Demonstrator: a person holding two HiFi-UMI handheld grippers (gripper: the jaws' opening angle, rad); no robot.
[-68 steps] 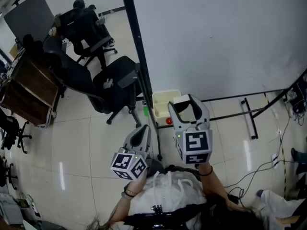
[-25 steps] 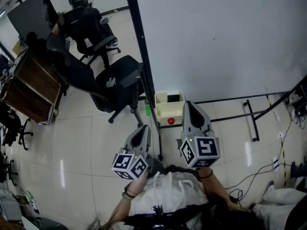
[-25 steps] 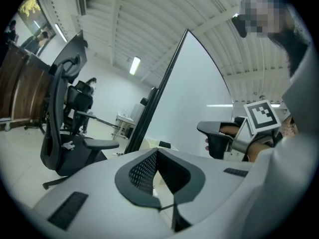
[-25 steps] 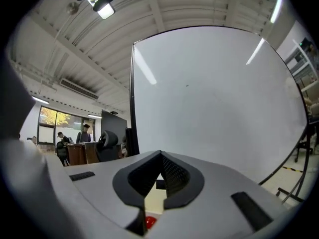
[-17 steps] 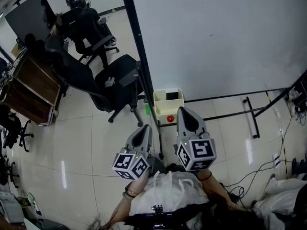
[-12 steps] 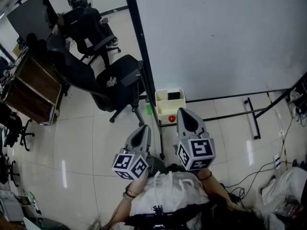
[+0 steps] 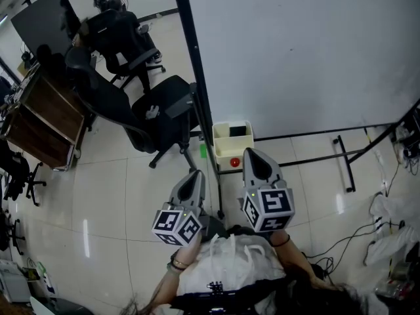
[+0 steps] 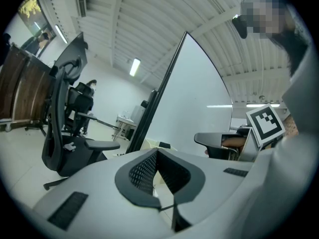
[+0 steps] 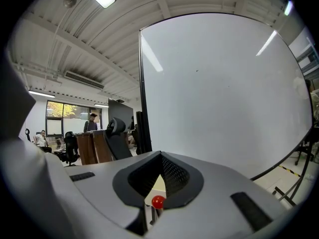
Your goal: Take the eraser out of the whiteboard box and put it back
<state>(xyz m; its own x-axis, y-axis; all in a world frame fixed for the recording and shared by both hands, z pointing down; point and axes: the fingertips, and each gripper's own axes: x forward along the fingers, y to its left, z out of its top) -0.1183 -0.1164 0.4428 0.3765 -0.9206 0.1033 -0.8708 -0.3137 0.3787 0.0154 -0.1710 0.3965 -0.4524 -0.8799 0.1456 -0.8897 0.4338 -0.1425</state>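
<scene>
- Right tool (image 7: 252, 155): jaws fully together, nothing in them. It sits just short of the whiteboard box (image 7: 220, 151) and points at it, roughly level.
- Left tool (image 7: 195, 174): jaws also together and empty, held off to the left of the box. Not involved as far as I can see.
- Eraser (image 7: 239, 131): a dark block lying in the box's far compartment, next to the whiteboard (image 7: 295, 44). No tool is touching it.
- A red knob (image 9: 158, 201) on the box front shows through the gap under the right jaws, so the aim is on the box.
- I can't tell from this whether the pick hasn't started or the eraser has already gone back.
- My handling guess: light, with a stiff body and a soft felt face. It won't break, and it shouldn't be slippery on the pads.
- Grip plan: open the right tool first and come in from above. Pinch across the narrow width at mid-length, on the hard body rather than the felt.
- Risks: the compartment walls look tight around the eraser, so a jaw could catch the rim. The box looks light and may shift if nudged.
</scene>
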